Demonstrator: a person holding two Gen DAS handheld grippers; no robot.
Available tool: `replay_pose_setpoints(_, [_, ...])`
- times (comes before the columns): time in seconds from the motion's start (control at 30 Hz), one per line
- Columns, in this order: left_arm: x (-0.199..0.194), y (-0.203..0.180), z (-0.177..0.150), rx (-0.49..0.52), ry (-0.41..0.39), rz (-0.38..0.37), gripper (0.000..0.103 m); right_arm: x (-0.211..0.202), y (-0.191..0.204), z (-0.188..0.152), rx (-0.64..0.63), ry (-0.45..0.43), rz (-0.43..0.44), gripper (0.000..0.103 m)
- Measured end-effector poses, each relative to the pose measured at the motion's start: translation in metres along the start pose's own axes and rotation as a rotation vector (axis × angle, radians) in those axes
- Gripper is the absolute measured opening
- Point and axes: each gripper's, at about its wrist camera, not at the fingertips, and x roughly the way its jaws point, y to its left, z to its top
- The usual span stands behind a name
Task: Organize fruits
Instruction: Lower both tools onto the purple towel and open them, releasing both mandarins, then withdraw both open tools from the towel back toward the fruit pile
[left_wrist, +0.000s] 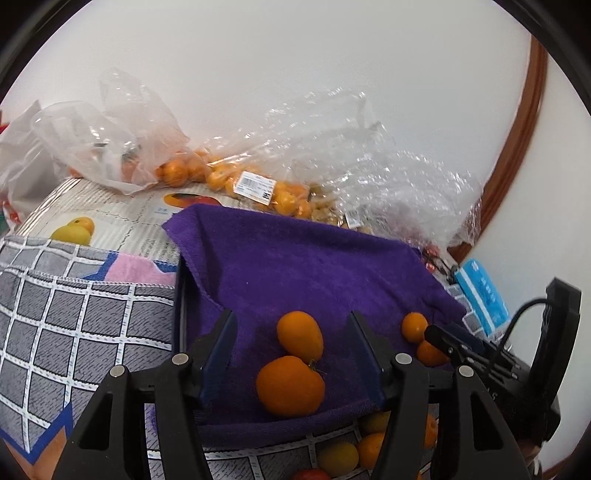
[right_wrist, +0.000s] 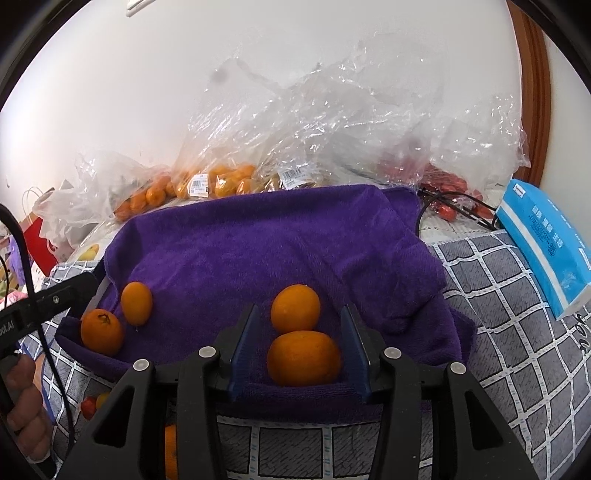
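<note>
Four oranges seen on purple towel (right_wrist: 258, 243), two per gripper. Left gripper (left_wrist: 293, 341) spread, nothing pinched; right gripper (right_wrist: 299, 338) spread around near orange (right_wrist: 303, 358), pads apart from it. Looks like release step. Next: more fruit fetched from far bags (right_wrist: 207, 184).

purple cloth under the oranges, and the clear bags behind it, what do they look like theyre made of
Purple cloth: looks like terry or microfibre towelling, matte, with a fuzzy nap and soft folds.
Clear bags: thin plastic film, glossy; they crinkle, catch sharp highlights, and the fruit shows through. The exact plastic cannot be told.
</note>
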Motion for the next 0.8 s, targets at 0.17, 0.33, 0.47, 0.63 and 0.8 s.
replay_pose_setpoints(0.17, [-0.013, 0.0, 0.004, -0.006, -0.058, 0.011, 0.059, -0.016, 0.004, 0.003, -0.021, -0.059, -0.022, 0.047])
replay_pose_setpoints(0.33, [-0.03, -0.004, 0.01, 0.015, -0.092, 0.057, 0.059, -0.039, 0.011, 0.012, -0.027, -0.073, -0.063, 0.05])
replay_pose_setpoints(0.47, [-0.049, -0.006, 0.008, 0.015, -0.065, 0.045, 0.058, -0.066, 0.014, 0.006, -0.04, -0.096, -0.096, 0.062])
replay_pose_setpoints(0.63, [-0.064, -0.008, -0.013, 0.062, -0.048, 0.115, 0.058, -0.088, 0.011, -0.009, 0.01, -0.057, -0.052, 0.063])
replay_pose_setpoints(0.8, [-0.077, 0.003, -0.037, 0.04, 0.009, 0.122, 0.058, -0.106, 0.013, -0.026, 0.025, -0.009, -0.006, 0.063])
